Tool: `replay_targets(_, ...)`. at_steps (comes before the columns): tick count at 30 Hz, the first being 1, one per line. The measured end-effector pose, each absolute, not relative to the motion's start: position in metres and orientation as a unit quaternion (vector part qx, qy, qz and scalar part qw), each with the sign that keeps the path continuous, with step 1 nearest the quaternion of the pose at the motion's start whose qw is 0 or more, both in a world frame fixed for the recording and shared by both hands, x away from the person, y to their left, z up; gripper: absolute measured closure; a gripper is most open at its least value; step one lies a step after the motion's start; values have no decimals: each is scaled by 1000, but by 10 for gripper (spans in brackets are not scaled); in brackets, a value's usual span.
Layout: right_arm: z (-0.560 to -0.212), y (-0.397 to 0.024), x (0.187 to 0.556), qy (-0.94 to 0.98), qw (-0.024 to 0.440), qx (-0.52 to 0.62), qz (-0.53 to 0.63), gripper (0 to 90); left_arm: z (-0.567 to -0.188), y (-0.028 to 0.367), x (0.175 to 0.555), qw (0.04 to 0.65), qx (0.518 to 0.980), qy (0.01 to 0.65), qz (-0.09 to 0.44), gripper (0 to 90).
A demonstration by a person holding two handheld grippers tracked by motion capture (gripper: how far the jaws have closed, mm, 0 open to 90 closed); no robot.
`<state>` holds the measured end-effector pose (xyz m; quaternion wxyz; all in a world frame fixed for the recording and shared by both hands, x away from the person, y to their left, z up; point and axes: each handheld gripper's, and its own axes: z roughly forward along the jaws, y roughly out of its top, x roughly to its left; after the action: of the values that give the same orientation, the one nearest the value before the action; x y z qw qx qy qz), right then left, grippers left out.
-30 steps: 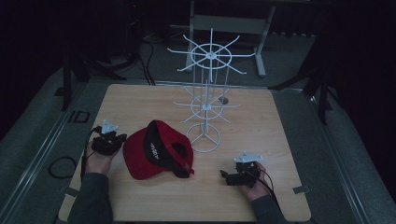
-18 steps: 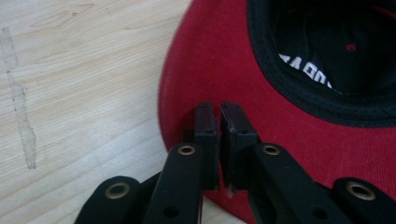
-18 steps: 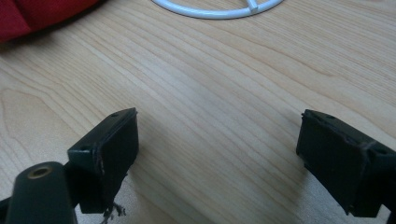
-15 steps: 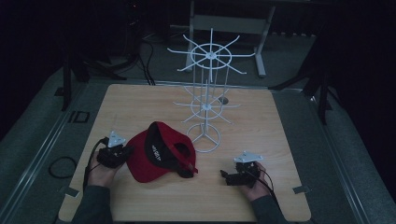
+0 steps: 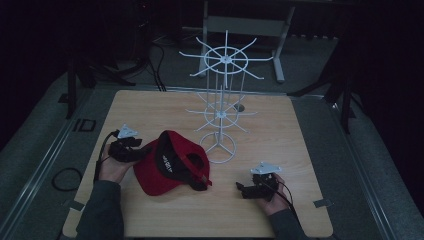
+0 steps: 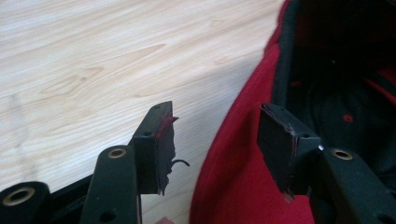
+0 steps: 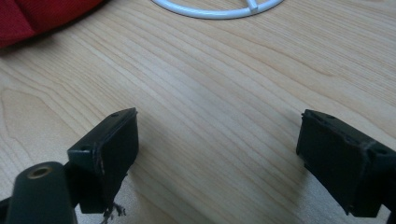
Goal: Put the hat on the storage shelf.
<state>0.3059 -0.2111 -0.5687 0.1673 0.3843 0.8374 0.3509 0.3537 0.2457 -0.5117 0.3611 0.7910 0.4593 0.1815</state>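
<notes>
Presently we find a red fabric baseball cap with a black inner band (image 5: 170, 165) lying upturned on the light wooden table (image 5: 300, 135), left of centre toward the near edge. A white wire spinner rack with a ring base (image 5: 220, 105) stands just right of and beyond the cap, its base ring close to the cap's far side.

We see the left gripper (image 5: 131, 150) held low at the cap's left edge, the left hand (image 5: 112, 167) behind it with the forearm coming in from the near-left. In the left gripper view its jaws stand moderately apart, astride the cap's rim (image 6: 243, 154): one jaw over bare table outside the cap, the other over the dark interior. We cannot tell whether either pad touches the fabric.

We note the right gripper (image 5: 248, 189) resting low near the table's near-right area, well apart from the cap, the right hand (image 5: 270, 192) behind it and pointing left. In the right gripper view its jaws are spread wide over bare wood, with nothing between them.
</notes>
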Motion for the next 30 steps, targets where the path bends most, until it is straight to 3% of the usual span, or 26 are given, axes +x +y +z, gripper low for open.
replay_targets(7, -569, -211, 306, 837, 167, 384, 351, 128, -512, 245, 343, 330, 809, 451, 182, 676)
replay_targets(14, -569, -211, 306, 837, 168, 384, 351, 128, -516, 256, 322, 324, 792, 479, 197, 738)
replay_targets(20, -569, -211, 306, 837, 168, 384, 351, 128, -524, 263, 298, 360, 786, 486, 129, 718)
replay_targets(21, -569, -211, 306, 837, 168, 384, 351, 128, -528, 260, 294, 380, 798, 463, 71, 684)
replay_targets(22, -569, -211, 306, 837, 168, 384, 351, 128, -528, 260, 294, 380, 798, 463, 71, 671)
replay_targets(23, -569, -211, 306, 837, 168, 383, 351, 128, -534, 253, 295, 395, 807, 440, 15, 659)
replay_targets(30, -569, -211, 306, 837, 168, 383, 351, 128, -549, 230, 299, 378, 819, 430, -36, 604)
